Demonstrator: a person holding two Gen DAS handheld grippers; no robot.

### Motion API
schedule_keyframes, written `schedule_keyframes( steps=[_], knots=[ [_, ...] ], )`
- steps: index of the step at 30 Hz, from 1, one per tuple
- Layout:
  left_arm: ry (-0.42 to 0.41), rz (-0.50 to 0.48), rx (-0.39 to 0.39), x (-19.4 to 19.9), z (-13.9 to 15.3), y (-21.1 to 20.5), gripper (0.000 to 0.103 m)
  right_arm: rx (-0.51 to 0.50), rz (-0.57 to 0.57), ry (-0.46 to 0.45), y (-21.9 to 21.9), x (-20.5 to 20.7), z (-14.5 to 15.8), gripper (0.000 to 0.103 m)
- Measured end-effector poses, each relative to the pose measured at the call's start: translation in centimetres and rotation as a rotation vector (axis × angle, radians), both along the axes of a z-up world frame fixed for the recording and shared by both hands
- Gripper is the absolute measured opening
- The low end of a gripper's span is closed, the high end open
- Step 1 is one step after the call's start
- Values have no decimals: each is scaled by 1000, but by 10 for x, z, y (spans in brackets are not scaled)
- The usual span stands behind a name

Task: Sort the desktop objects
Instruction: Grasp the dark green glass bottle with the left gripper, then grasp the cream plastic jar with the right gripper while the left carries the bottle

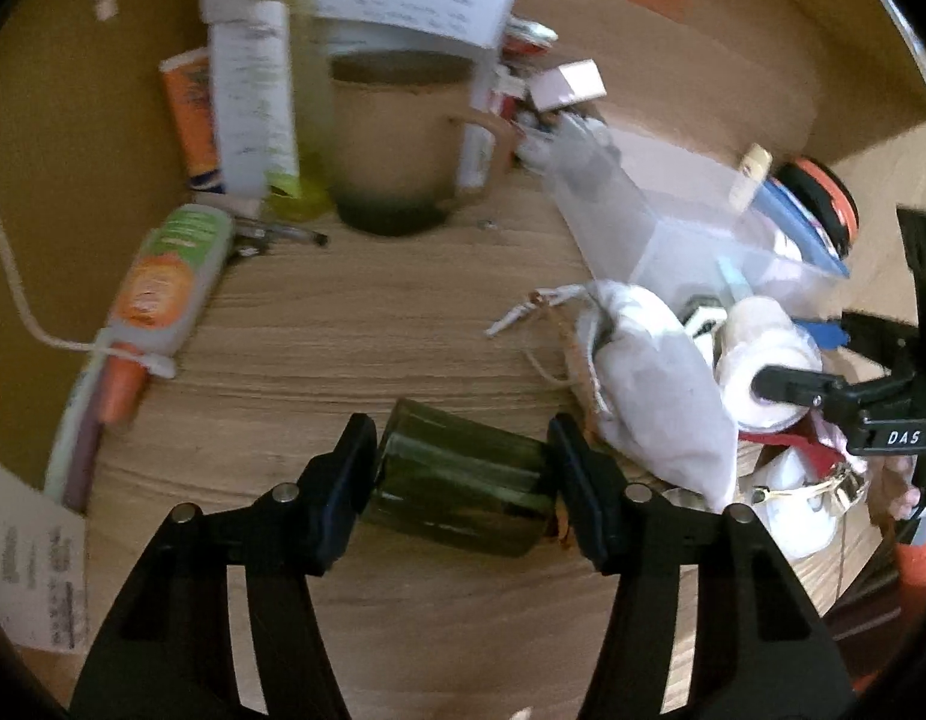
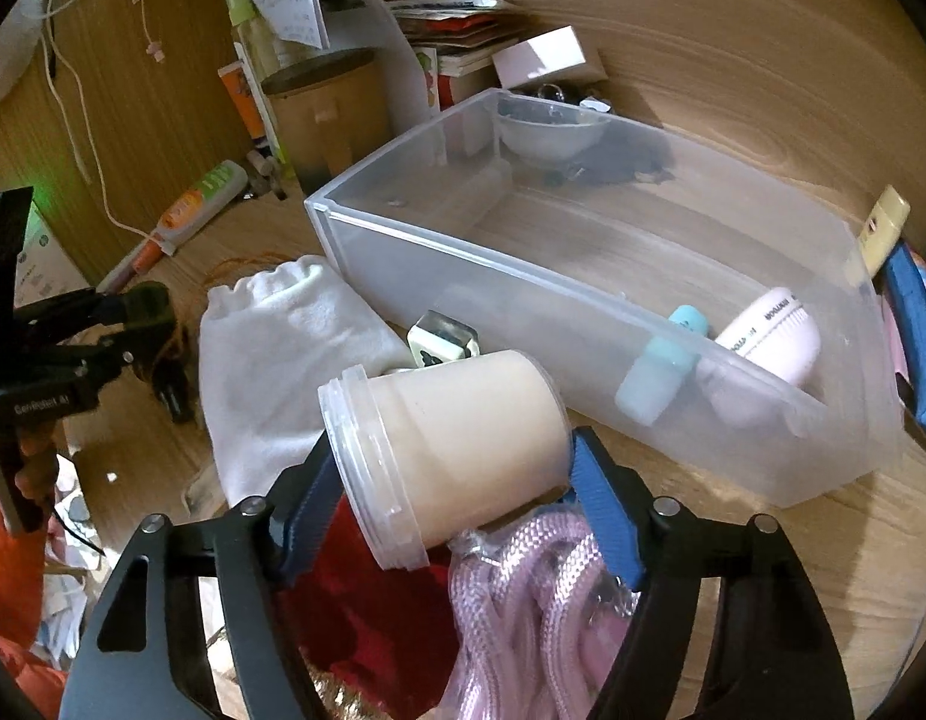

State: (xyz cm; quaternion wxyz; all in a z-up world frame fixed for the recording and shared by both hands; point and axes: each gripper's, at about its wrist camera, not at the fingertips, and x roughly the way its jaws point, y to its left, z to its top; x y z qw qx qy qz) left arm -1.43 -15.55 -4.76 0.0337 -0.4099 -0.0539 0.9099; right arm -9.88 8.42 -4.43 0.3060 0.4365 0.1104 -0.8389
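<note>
Wooden desk (image 1: 354,324), mug (image 1: 396,144), clear bin (image 2: 583,312) (translucent), white pouch (image 1: 655,396)

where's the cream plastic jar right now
In the right wrist view the cream plastic jar lies tilted between the right gripper jaws, just in front of the clear plastic bin, beside the white drawstring pouch.

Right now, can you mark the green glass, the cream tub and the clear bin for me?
Green glass (image 1: 463,474), left wrist view, on its ribbed side between the fingers.
Cream tub (image 2: 475,438), right wrist view, middle of its side wall.
Clear bin (image 2: 523,276), right wrist view, on its near long wall.
</note>
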Motion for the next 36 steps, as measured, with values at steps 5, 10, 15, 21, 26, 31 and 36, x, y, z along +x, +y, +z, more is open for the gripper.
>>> schedule_keyframes(
  steps=[5,10,15,21,26,31,36],
  knots=[
    [40,50,-14,8,18,-10,59,-27,-2,13,4,9,5,62],
    [84,75,-17,11,35,-10,59,-56,-19,10,11,14,9,62],
    [119,91,-14,14,51,-10,59,-96,-43,26,19,17,22,62],
    [150,91,-8,12,67,-4,59,-146,-60,56,29,21,40,62],
    [172,52,-17,4,82,13,59,-168,-81,79,42,22,50,62],
    [155,-42,-34,-10,85,43,59,-185,-106,87,55,20,55,62],
    [64,-63,-132,-16,59,59,59,-184,-109,85,61,20,53,62]
  ],
)
